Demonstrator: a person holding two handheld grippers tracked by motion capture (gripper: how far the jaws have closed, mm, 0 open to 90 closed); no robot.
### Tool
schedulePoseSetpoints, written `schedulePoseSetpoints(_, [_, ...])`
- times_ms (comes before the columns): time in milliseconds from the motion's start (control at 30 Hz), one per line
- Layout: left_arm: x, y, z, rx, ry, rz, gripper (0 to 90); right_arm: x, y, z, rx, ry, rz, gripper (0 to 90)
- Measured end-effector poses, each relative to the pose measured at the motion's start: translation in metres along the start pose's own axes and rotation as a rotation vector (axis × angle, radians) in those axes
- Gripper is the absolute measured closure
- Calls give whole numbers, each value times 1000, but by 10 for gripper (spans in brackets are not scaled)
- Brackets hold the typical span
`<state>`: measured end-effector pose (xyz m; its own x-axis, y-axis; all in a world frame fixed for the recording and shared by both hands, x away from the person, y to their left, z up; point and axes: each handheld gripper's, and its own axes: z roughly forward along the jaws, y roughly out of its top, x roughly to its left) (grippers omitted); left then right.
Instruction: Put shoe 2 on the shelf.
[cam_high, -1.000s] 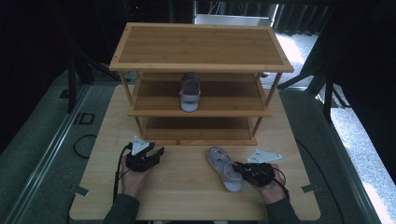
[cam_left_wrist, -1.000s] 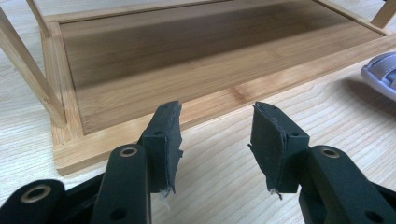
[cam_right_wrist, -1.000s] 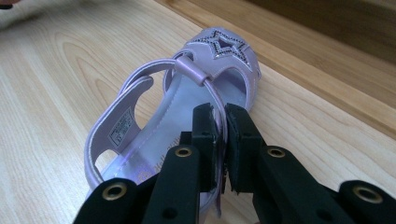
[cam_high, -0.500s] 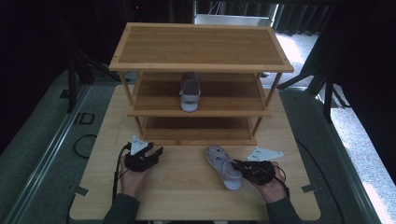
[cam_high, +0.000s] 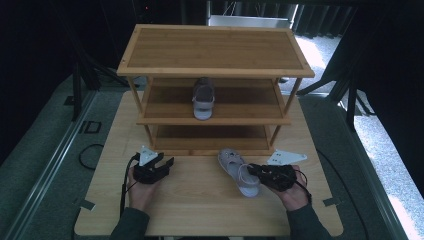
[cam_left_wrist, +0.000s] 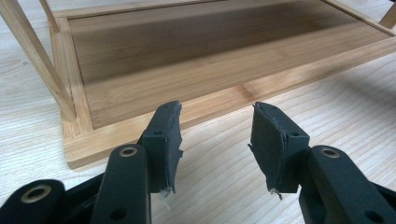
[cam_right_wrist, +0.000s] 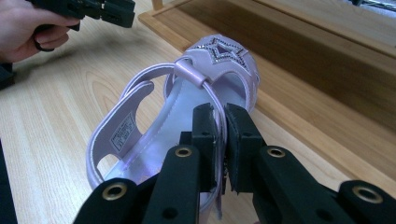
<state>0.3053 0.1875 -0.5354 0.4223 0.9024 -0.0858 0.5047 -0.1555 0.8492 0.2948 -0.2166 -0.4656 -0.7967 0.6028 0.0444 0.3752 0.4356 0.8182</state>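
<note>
Currently your right gripper sits in the lower right of the high view, its jaws clamped together on the thin ankle strap of the lilac sandal. Your right gripper view shows the strap pinched between the pads, with the sandal's star-trimmed toe pointing at the front edge of the rack's bottom shelf, close to it. The sandal lies at lower centre of the high view, just in front of the wooden rack. Your left gripper, at lower left, stands with jaws wide apart and nothing between them, near the bottom shelf's front corner. Bare tabletop lies between your two hands. A second sandal rests on the middle shelf, with free board either side.
</note>
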Motion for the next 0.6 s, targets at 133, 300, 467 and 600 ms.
schedulePoseSetpoints(133, [0, 0, 1, 4, 1, 5, 531, 0, 7, -1, -1, 5, -7, 830])
schedulePoseSetpoints(300, [0, 0, 3, 8, 2, 6, 532, 0, 15, -2, -14, 9, -9, 830])
schedulePoseSetpoints(467, [1, 0, 2, 5, 0, 1, 530, 1, 24, -3, -27, 20, -21, 830])
schedulePoseSetpoints(600, [1, 0, 2, 5, -1, 0, 530, 2, 29, -2, -26, 33, -28, 830])
